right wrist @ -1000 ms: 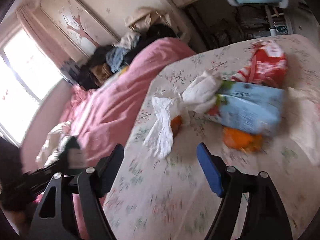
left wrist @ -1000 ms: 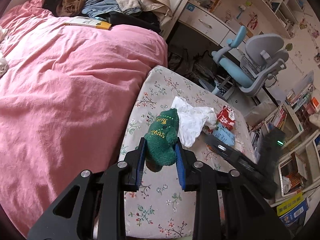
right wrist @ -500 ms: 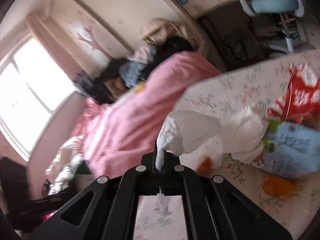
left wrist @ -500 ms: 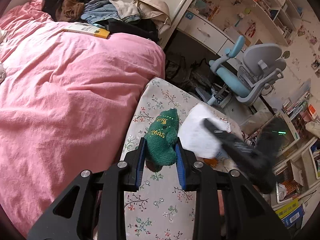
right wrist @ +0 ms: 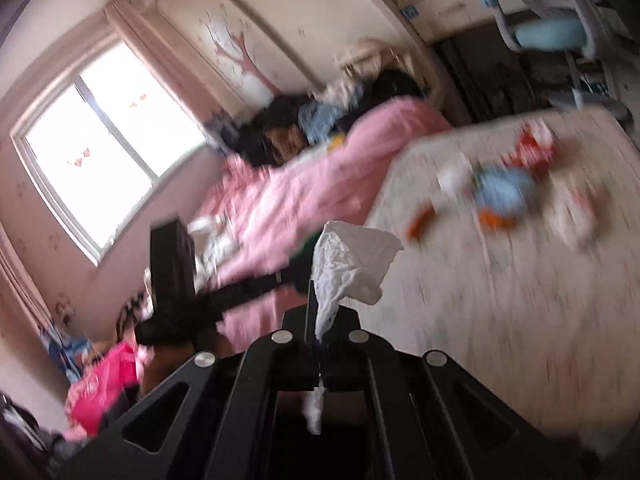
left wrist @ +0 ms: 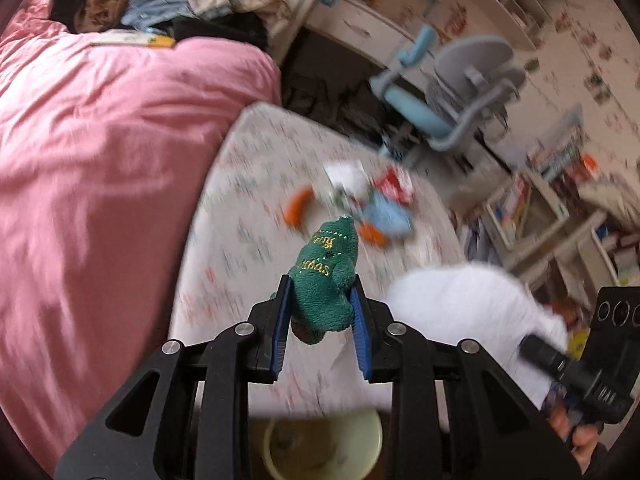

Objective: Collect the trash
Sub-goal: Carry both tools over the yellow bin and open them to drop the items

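Two grippers were at work: the left gripper (left wrist: pixel 320 322) had its jaws part-way closed around one green stuffed toy (left wrist: pixel 326 280), and the right gripper (right wrist: pixel 320 326) had its jaws pinched together on one white tissue (right wrist: pixel 352 264) that stood up between them. Ahead of both sets of jaws, on the flowered table (left wrist: pixel 240 248), lay blurred trash: two orange peels (left wrist: pixel 297 210), a red wrapper (left wrist: pixel 394 186), a blue packet (left wrist: pixel 386 218) and one more white scrap (left wrist: pixel 346 172). Below the left jaws a pale bin (left wrist: pixel 324 448) was mostly hidden by the gripper frame, with the pink bedspread (left wrist: pixel 100 160) to their left.

trash on floral table (left wrist: pixel 240 264) motion-blurred, bin (left wrist: pixel 320 452) partly hidden by fingers (left wrist: pixel 280 332)
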{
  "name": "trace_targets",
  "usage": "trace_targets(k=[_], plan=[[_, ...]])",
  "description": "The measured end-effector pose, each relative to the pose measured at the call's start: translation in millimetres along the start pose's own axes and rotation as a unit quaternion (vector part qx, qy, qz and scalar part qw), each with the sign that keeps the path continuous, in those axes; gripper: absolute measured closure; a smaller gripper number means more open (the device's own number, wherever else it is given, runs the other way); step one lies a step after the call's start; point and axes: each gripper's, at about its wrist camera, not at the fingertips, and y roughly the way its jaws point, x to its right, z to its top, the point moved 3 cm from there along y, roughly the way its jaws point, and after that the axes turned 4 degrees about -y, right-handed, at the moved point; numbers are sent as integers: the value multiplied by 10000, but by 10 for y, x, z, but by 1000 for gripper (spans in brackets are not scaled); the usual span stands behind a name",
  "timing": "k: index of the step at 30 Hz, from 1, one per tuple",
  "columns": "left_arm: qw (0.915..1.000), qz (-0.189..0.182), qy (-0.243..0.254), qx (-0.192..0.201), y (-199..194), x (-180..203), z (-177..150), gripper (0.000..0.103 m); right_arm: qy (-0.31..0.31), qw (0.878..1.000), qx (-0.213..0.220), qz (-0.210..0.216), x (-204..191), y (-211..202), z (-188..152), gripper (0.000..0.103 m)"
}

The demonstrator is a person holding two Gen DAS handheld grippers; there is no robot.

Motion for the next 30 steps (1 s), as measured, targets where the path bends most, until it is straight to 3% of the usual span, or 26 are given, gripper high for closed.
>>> trace_targets(k=[6, 9, 12, 18, 19, 20, 22, 30], plan=[[9974, 88, 396, -598, 82, 201, -751, 77, 655, 9954, -648, -249, 278, -41, -752, 102], [9949, 209, 479, -868, 143, 238, -1045, 77, 848, 9893, -1032, -591, 444, 60, -1015, 102], [9913, 380, 572, -1124, 220, 251, -1292, 77, 990, 9807, -1400, -936, 598, 190, -1242, 102], [9808, 714, 941, -1554, 411, 297, -1622, 75, 1148, 9709, -1647, -1307, 755, 308, -1395, 100], [9789, 768, 1023, -1594, 429, 305, -1654, 70, 1149, 9704, -1631, -1364, 763, 308, -1390, 93], [9778, 797, 1073, -1611, 431, 308, -1659, 63, 1163, 9699, -1618, -1402, 779, 310, -1396, 66], [9756, 932, 1220, -1572, 426, 326, -1687, 52, 1249, 9699, -1467, -1488, 794, 259, -1395, 38], [9751, 1165, 1508, -1136, 302, 389, -1616, 41, 1132, 9734, -1102, -1661, 790, 171, -1388, 36]])
